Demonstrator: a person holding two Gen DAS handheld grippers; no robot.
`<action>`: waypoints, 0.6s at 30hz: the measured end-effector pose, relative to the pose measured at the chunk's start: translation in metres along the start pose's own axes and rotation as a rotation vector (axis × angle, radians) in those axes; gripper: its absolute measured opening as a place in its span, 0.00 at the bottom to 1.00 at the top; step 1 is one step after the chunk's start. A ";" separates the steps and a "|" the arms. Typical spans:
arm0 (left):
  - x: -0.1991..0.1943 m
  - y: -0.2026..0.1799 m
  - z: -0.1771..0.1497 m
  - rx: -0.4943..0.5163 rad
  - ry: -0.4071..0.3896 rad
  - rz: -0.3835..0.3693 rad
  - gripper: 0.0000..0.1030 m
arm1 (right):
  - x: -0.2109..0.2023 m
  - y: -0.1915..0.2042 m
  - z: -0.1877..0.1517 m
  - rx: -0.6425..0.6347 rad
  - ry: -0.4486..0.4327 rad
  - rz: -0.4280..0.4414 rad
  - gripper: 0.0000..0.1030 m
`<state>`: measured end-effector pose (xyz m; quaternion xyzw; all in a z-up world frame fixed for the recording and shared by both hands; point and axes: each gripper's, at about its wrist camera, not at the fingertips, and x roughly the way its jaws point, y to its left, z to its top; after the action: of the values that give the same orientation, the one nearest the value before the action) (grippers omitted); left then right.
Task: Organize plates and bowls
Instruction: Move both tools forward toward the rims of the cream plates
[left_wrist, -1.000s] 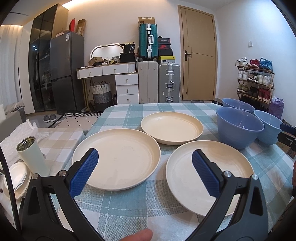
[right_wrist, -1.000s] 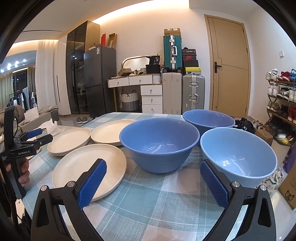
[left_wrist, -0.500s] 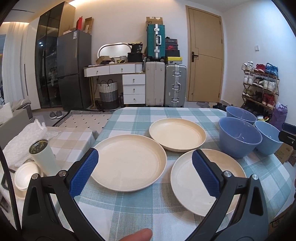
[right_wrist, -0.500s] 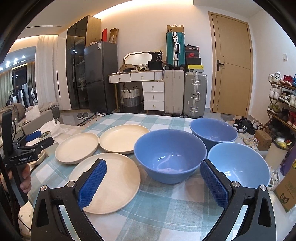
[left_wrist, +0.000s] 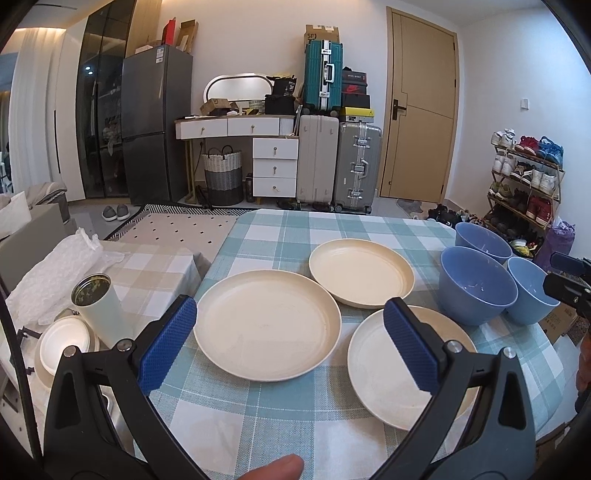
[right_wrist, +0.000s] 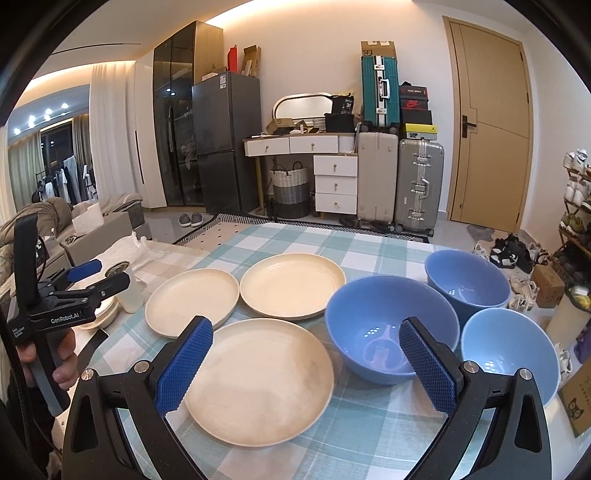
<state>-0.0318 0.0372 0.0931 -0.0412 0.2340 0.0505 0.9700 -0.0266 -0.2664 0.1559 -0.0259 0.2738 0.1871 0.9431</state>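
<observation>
Three round cream plates and three blue bowls sit apart on a table covered with a teal-and-white checked cloth. The nearest cream plate lies just ahead of the right gripper, between its spread jaws and toward the left one; in the left wrist view the same plate sits under the right jaw of the left gripper. The left cream plate lies straight ahead between the left gripper's jaws, which are also spread wide and hold nothing. The far cream plate lies beyond both, its rim close to the other two.

Right of the plates, the big medium-blue bowl stands upright just ahead of the right gripper's right jaw. The lighter blue bowl stands to the right of that jaw, close beside the big one, and the far blue bowl stands behind them, near the table's edge.

Both grippers hover above the near side of the table, touching none of the dishes. The left gripper shows at the left edge of the right wrist view, held in a hand.

Left of the left gripper's jaws, off the table, a white cylindrical cup stands by a stack of small white dishes and crumpled bubble wrap.
</observation>
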 end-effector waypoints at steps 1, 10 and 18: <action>-0.001 0.002 0.002 -0.007 0.002 -0.003 0.98 | 0.003 0.001 0.004 0.000 0.006 0.001 1.00; -0.003 0.015 0.025 -0.035 0.016 0.001 0.98 | 0.016 0.020 0.032 -0.021 0.031 0.043 1.00; 0.009 0.023 0.031 -0.033 0.050 0.017 0.98 | 0.039 0.034 0.046 -0.035 0.058 0.080 1.00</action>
<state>-0.0127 0.0643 0.1154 -0.0564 0.2579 0.0616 0.9626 0.0148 -0.2147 0.1757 -0.0367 0.2985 0.2285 0.9259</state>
